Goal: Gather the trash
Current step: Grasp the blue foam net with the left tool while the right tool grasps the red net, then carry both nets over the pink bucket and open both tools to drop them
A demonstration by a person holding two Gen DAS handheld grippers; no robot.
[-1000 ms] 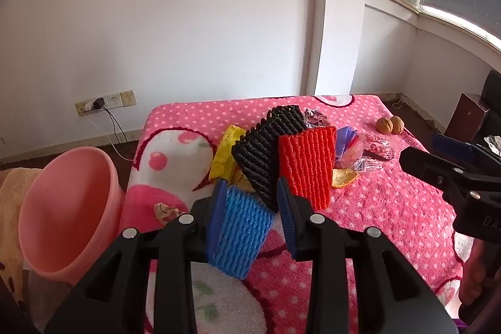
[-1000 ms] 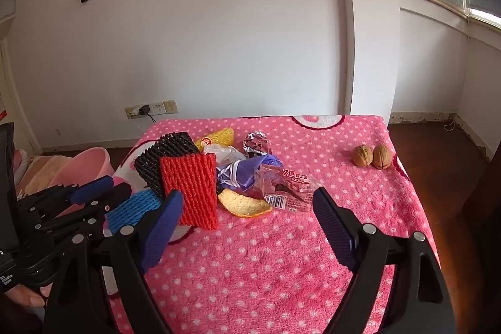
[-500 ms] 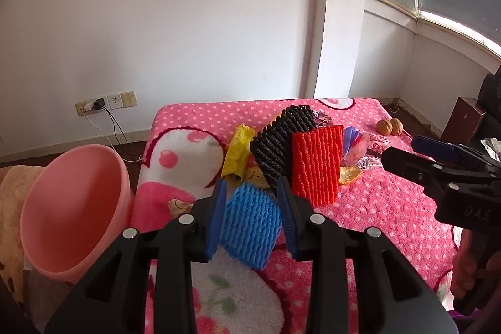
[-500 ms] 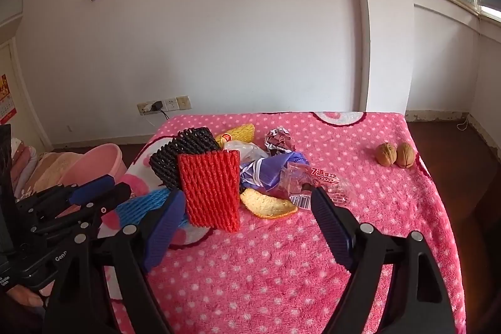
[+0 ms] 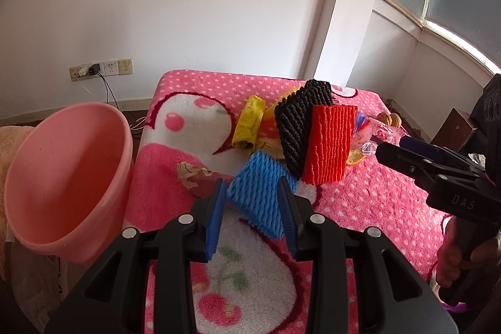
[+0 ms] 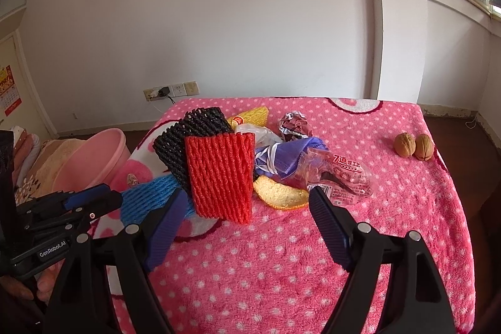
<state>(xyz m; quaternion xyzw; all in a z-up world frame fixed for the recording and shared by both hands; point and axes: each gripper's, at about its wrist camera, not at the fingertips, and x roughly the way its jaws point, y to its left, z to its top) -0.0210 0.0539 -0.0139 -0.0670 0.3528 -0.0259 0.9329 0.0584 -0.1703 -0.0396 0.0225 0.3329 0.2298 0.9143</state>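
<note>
At the far left of the left wrist view a pink basin (image 5: 65, 177) is seen, standing just off the edge of a bed covered by a pink dotted blanket (image 5: 360, 208). Next to the right, the left tool (image 5: 252, 215) is held over the blanket's near part with its blue pads spread; a blue foam net (image 5: 260, 193) sits between them, and no pad is seen pressing on it. The net's long axis runs away from the tool and slightly leftward, so it lies lengthwise in the gap. This tool is judged the nearer one for that piece.

Further right, a heap of trash is found: a yellow bag (image 5: 249, 124), a black foam net (image 5: 297, 121) and a red foam net (image 6: 219, 177) leaning upright against it. In the right wrist view the right tool (image 6: 247, 224) is spread wide and empty, with the red net straight ahead and a little left of its centre. An orange peel (image 6: 281, 193) and a clear wrapper (image 6: 341, 177) lie just right of that net.
</note>
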